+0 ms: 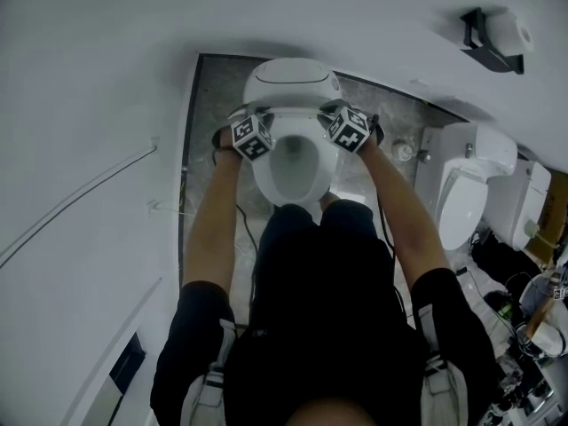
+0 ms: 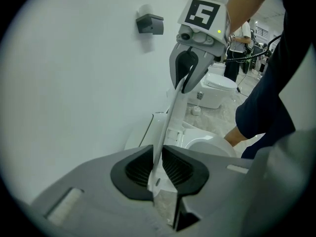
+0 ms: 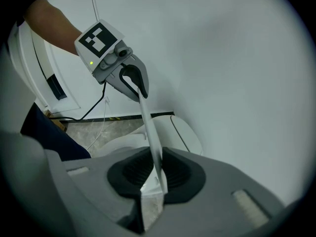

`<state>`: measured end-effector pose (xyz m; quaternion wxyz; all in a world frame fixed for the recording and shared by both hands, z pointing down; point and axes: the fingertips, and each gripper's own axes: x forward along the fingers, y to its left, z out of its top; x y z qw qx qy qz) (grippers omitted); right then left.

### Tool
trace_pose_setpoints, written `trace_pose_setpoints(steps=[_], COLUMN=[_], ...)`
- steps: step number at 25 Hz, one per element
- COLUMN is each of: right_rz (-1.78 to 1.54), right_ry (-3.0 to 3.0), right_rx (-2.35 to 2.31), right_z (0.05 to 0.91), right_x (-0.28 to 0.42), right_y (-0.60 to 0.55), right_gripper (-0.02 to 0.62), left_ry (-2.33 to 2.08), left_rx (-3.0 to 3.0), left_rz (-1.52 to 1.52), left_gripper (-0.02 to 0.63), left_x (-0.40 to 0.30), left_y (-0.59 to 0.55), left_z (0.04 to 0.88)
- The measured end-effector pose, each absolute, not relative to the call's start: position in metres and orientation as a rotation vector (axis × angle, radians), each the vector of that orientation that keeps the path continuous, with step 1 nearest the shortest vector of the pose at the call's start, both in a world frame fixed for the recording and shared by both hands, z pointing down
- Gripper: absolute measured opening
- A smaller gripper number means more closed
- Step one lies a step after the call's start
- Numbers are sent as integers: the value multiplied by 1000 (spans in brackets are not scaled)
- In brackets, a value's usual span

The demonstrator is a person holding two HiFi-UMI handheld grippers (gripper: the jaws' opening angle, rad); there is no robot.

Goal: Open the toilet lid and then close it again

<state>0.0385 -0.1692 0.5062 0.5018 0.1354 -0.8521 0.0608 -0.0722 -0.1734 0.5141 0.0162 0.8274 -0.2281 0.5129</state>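
A: Two grips logged. The left hand-held gripper (image 2: 158, 172) is clamped on the thin edge of the toilet lid (image 2: 170, 125). The right hand-held gripper (image 3: 157, 174) is clamped on the same edge, at the lid's other side.

B: Lid position?

A: Lifted clear of the toilet bowl (image 1: 293, 162) and held between the two grippers over the bowl's rear. The bowl lies open to the head view. The lid is tilted up, not flat. Cannot tell whether it leans on the unit behind.

B: Stage of task?

A: Judgement: mid-swing. The lid is off the seat (image 1: 264, 174), so the opening is at least partly made. One moment does not say whether this is the way up or the way down.

B: Remaining?

A: At minimum, lowering the lid flat onto the seat and letting go with both grippers. Neither grip is released yet.
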Motion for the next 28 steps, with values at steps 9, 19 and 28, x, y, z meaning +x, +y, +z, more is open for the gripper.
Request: trace_pose_setpoints(steps=[9, 19, 28], right_rz=[168, 105, 170], right_ry=[-2165, -2160, -2162], right_rx=[416, 454, 515], right_z=[487, 480, 482], right_x=[44, 47, 50], right_y=[-151, -123, -101], right_gripper=[107, 53, 61], left_ry=[-678, -671, -771], left_rx=[2565, 2595, 2590], left_rz=[1608, 1562, 1429], left_gripper=[58, 60, 137], left_x=[-72, -74, -90], left_y=[-163, -134, -99], left_z=[513, 512, 505])
